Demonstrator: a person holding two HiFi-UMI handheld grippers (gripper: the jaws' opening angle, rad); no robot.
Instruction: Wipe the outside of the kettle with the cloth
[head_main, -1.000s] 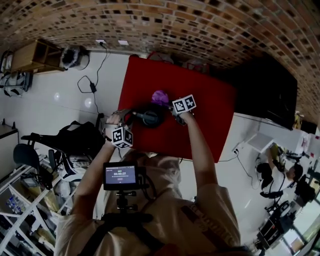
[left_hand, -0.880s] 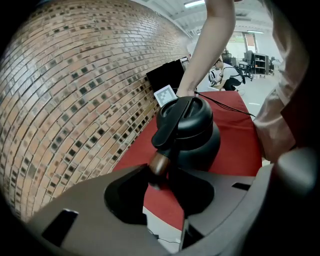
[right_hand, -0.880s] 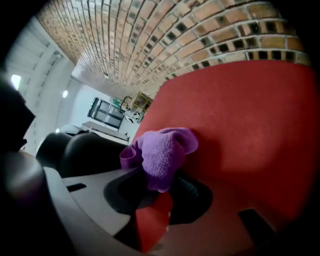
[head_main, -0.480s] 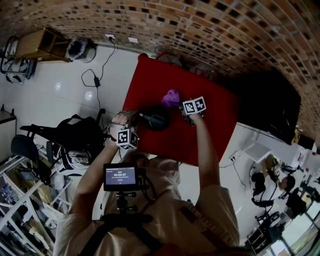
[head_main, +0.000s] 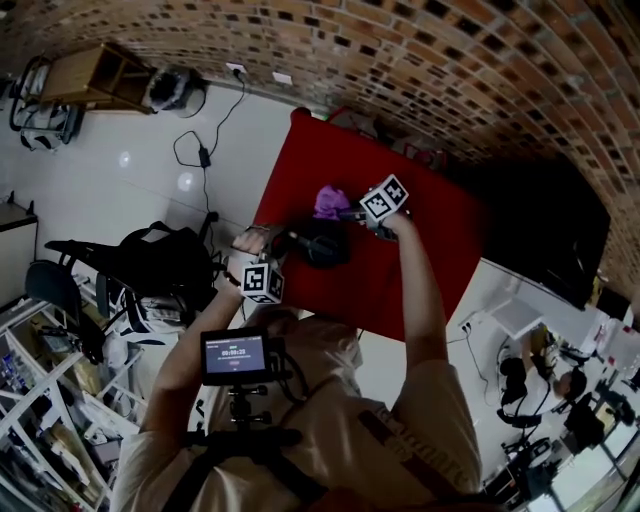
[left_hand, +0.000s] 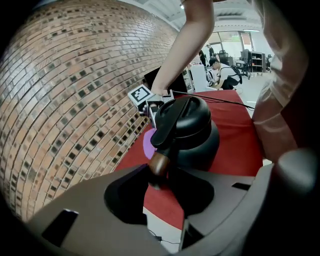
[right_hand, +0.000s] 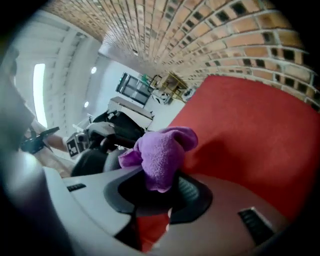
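so the left gripper (left_hand: 160, 182) has its fingers clamped on the handle (left_hand: 167, 125) of the round black kettle (left_hand: 195, 132) near the red desk's (head_main: 425, 255) near-left corner, and the right gripper (right_hand: 161, 189) fingers pinch the fluffy purple cloth (right_hand: 160, 152) just off the kettle's far side, so I'd say right does the wiping

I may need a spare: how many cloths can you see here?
1: the purple cloth, clamped in the right gripper, beside the kettle. Another could hide behind the kettle.
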